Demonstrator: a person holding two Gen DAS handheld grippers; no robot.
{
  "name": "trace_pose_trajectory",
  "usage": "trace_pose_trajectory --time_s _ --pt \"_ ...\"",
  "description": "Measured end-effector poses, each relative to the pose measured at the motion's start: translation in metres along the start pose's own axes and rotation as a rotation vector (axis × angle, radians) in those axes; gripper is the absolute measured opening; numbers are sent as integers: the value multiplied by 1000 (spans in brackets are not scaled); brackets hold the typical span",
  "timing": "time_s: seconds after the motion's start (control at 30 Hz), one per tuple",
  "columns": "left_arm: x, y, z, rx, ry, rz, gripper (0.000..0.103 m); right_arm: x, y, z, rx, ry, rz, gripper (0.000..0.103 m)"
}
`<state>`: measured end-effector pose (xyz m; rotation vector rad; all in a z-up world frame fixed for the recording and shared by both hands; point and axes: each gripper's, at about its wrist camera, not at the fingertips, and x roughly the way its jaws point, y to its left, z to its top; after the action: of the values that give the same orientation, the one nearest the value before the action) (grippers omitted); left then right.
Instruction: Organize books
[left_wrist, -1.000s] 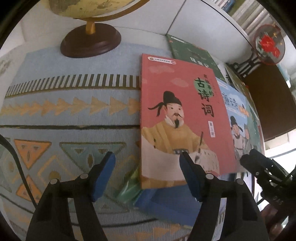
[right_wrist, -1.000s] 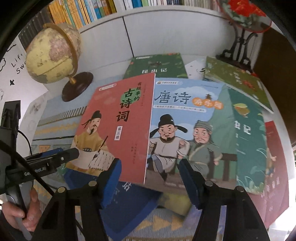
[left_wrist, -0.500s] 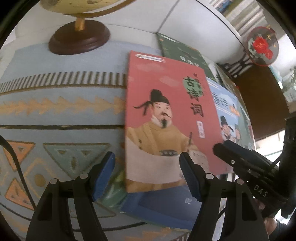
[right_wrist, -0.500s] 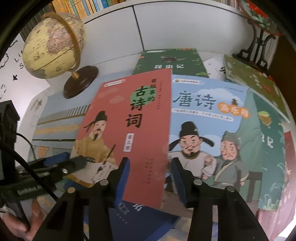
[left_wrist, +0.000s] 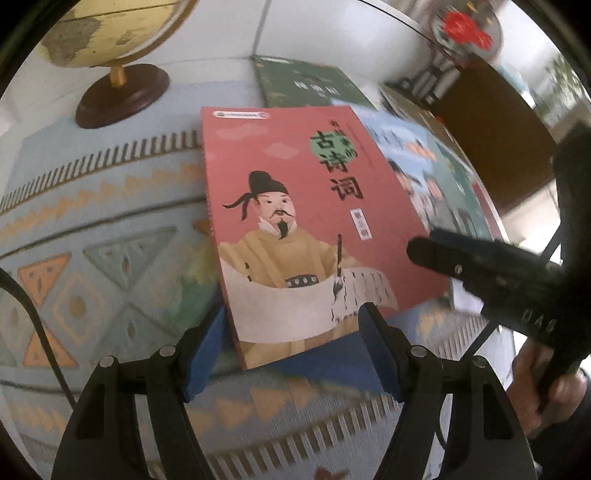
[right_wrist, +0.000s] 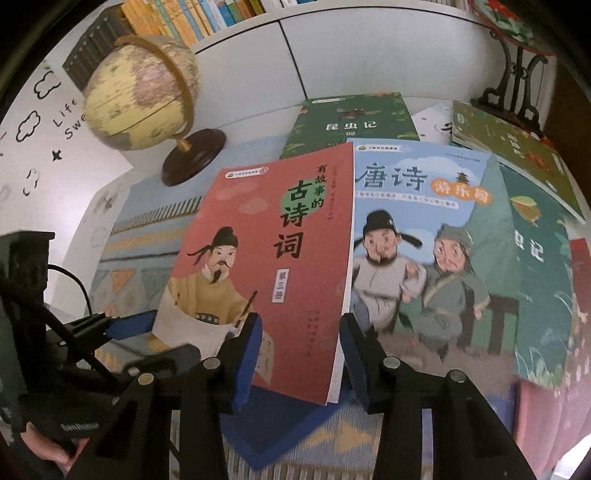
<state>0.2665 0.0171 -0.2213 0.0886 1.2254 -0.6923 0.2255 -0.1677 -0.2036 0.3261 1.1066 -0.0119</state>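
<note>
- Left wrist view: my left hand-held gripper (left_wrist: 291, 354) hangs released over the near short edge of the red book (left_wrist: 295, 206). Its blue pads stand wide to either side of that edge and press on nothing.
- The red book rests slanted on a dark blue book (left_wrist: 317, 365) on the patterned cloth of the desk (left_wrist: 92, 221). At the red book's right edge, the right hand-held gripper (left_wrist: 421, 253) reaches in from the side.
- I judge the step is lifting the red book off the spread. I keep the left hand-held gripper clear of the cover and ready to steady the spine side if the book sags.
- Right wrist view: the near right corner of the red book (right_wrist: 266, 258) lies between the jaws of the right hand-held gripper (right_wrist: 301, 339). One pad sits over the cover and the other beside the white page edge. I cannot tell whether they actually bite.
- Before I raise anything, I want the pads well onto the corner, taking cover and pages together, or the pages may fan out.
- The light blue book (right_wrist: 424, 229) lies just right of the red book, partly under its edge. I should lift straight up first, so it is not dragged along.
- The globe (right_wrist: 140, 96) stands beyond the red book's far left corner, so I swing away from it.
</note>
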Motion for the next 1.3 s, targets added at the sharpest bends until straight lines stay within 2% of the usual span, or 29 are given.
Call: trace_pose_trajectory --time_s 0.27,0.37,0.53,0.7,0.77,0.87,0.93,1.0,1.1,1.23,1.3 --pt "2 -15 -55 -21 72 -41 69 -37 7 -61 -60 35 -36 44" --pt "3 -8 -65 -74 75 -68 69 -29 -14 -79 8 93 -10 43" --pt "0 -2 -62 -93 59 -92 69 -22 -48 -84 153 120 57 46" --pt "3 -3 -61 -93 54 -109 69 -8 -57 -89 225 124 156 48" --pt "2 -3 -62 -90 50 -103 69 -9 -52 -91 221 87 184 43" --pt "3 -6 -62 -92 55 -87 69 -7 -41 -92 203 106 193 31" --pt "-1 -9 -62 -99 52 -118 69 -19 -31 -92 159 86 180 29" --pt "-13 -16 -64 -91 32 -193 69 -38 -20 -90 99 46 185 29" --pt "-33 -25 -65 -67 -27 -265 70 -56 -6 -84 13 -1 201 29" --pt "-22 -19 -59 -114 -35 -333 69 -38 -13 -76 14 14 161 29" --pt "-11 -14 -57 -149 -31 -309 69 -21 -26 -78 60 51 176 29"
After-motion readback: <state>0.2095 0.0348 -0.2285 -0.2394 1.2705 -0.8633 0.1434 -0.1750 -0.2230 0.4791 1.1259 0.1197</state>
